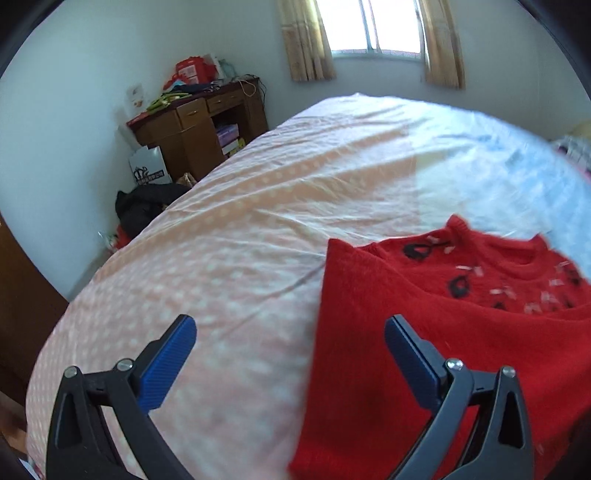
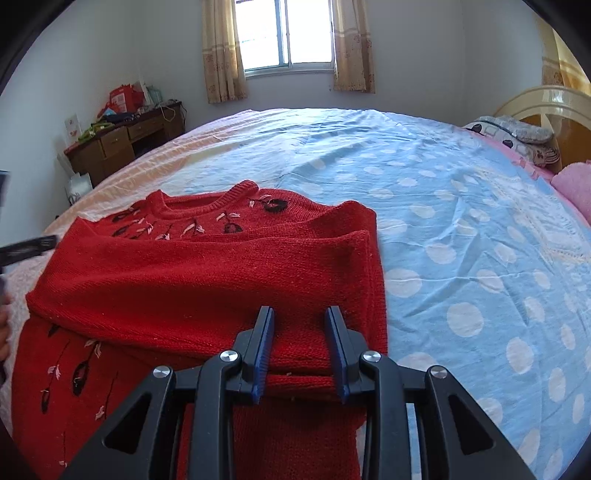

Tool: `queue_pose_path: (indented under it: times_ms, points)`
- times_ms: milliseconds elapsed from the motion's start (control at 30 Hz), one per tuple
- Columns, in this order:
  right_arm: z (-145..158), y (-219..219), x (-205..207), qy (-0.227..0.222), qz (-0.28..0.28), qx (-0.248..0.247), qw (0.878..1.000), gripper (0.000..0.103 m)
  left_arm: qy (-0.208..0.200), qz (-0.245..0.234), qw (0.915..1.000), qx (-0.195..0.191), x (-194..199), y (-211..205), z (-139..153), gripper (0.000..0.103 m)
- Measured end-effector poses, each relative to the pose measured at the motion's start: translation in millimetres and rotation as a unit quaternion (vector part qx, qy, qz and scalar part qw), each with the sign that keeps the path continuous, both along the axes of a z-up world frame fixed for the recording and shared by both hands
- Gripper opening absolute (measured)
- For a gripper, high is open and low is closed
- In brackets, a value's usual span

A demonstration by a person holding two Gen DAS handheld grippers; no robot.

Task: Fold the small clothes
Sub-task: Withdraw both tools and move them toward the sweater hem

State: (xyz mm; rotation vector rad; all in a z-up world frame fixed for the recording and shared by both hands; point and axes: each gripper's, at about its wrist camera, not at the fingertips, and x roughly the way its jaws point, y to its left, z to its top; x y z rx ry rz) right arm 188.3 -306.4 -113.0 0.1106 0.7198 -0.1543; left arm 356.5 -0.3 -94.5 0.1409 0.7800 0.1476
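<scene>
- The red sweater (image 2: pixel 192 280) is lying on the bed (image 2: pixel 461 229), on the near part of the sheet, where the pink half is meeting the blue dotted half.
- The neckline (image 2: pixel 207 201) is pointing away from the cameras, toward the window (image 2: pixel 284 33); the hem end is running toward the viewer and out of the frame bottom.
- The long axis is therefore appearing to run near to far, roughly along the line the right gripper is pointing.
- Both sleeves appear to be folded in: a plain knitted band is lying across the chest just below the embroidered flowers (image 2: pixel 192 227), and the right edge is showing stacked layers.
- Judged progress: the sideways folds are looking done; the lengthwise fold, hem toward neck, is looking still outstanding, since the lower body is remaining spread flat.
- The right gripper (image 2: pixel 301 347) is sitting over the folded layers near the sweater's right edge, its tongs narrowly parted; the knit is showing between them but no pinch is evident.
- The left gripper (image 1: pixel 291 354) is hanging with its tongs spread wide and empty, one finger over the pink sheet, the other over the sweater's left edge.
- The left view is blurring, so fine detail there is unreliable.
</scene>
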Motion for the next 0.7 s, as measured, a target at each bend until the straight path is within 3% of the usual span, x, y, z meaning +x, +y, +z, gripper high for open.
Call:
queue_pose_path:
  times_ms: [67,133,400,467,533,700]
  points:
    - [-0.8,-1.7,1.2,-0.002,0.001,0.003,1.0,0.03,0.012,0.016,0.9996,0.019,11.0,-0.6,-13.3,0.103]
    - [-0.6,-1.0,1.5,-0.002,0.002,0.002,1.0,0.031,0.021,0.024,0.9994,0.014,19.3,4.0,-22.0,0.103]
    - [8.0,0.9,-5.8,-0.013,-0.003,-0.002,1.0,0.031,0.019,0.024,0.9991,0.03,19.4,2.0,-19.7,0.103]
    - [11.9,2.3,-15.1,-0.019,-0.005,0.0,1.0,0.031,0.021,0.012,0.9995,0.019,8.1,4.0,-12.7,0.103]
    - [6.0,3.9,-16.4,0.003,-0.006,-0.008,1.0,0.031,0.015,0.001,0.9999,0.004,-10.7,7.5,-3.7,0.103]
    - [3.9,11.2,-11.2,0.019,-0.004,-0.049,0.999,0.033,0.002,-0.015,0.9999,0.007,-60.8,5.9,1.4,0.103]
